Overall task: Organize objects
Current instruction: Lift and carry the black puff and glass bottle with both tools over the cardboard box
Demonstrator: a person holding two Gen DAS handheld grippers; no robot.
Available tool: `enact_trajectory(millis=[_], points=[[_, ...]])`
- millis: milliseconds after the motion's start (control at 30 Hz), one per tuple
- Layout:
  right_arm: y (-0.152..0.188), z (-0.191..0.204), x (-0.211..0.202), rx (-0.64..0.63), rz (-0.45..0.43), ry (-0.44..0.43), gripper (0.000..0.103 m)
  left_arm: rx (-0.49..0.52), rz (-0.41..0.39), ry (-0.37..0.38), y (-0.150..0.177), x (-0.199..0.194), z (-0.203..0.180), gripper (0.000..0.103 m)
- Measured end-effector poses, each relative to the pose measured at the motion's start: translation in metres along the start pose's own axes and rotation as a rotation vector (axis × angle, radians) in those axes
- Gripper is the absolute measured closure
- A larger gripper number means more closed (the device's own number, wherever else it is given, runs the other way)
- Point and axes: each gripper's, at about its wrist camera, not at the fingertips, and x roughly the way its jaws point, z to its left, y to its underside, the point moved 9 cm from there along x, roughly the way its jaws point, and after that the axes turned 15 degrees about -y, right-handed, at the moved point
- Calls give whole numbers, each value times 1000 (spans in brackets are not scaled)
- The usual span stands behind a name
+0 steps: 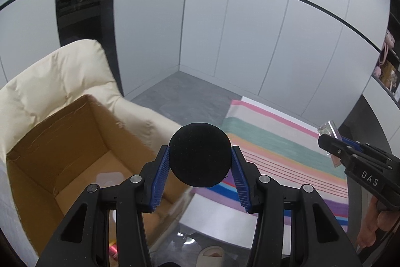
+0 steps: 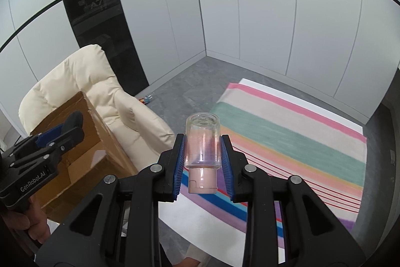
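Two grippers, both loaded: left gripper clamps a black disc above the cardboard box on the cream armchair; right gripper squeezes a clear bottle over the striped rug.

Both wrist views look steeply down from close above, sharing the cardboard box, armchair and striped rug.

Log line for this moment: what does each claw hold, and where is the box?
left claw: shut on black disc | right claw: shut on bottle | box: open, on cream chair
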Motion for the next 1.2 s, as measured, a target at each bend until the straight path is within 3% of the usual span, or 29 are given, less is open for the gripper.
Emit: enact_trajectory(millis=[1067, 1200], points=[[7, 174, 81, -203, 102, -208, 74, -148, 39, -184, 29, -4, 165, 53], [11, 192, 90, -223, 118, -227, 74, -132, 48, -202, 37, -3, 176, 47]])
